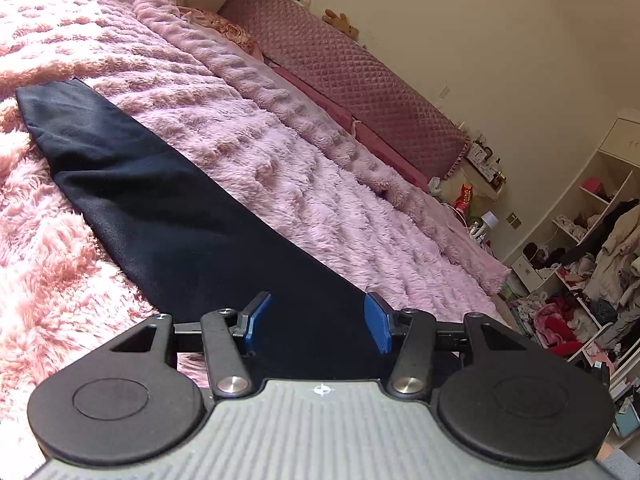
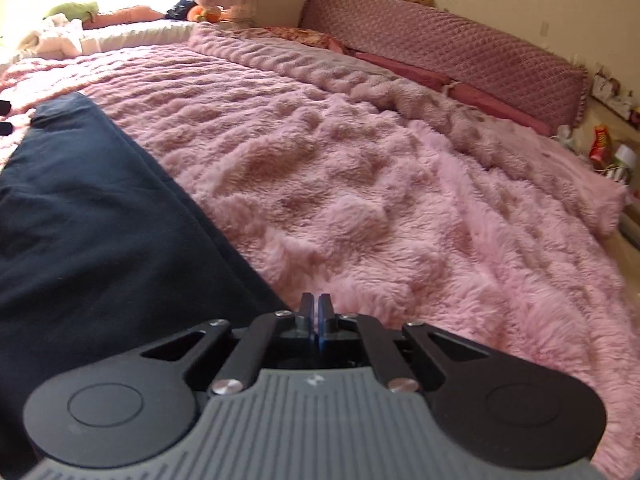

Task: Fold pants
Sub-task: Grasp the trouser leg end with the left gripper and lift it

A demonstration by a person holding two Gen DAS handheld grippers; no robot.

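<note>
Lining up a fold on the dark pants (image 1: 160,216) stretched along the pink bed (image 2: 360,184), I hold the left gripper (image 1: 318,326) with jaws wide and empty over the near end, the right gripper (image 2: 318,312) pinched closed on nothing at the cloth's edge, needing to open first.

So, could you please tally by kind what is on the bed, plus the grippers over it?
Dark pants: 1
Pink fluffy blankets: 1
Grippers: 2, the left gripper open, the right gripper shut on nothing that shows
Total: 4
</note>
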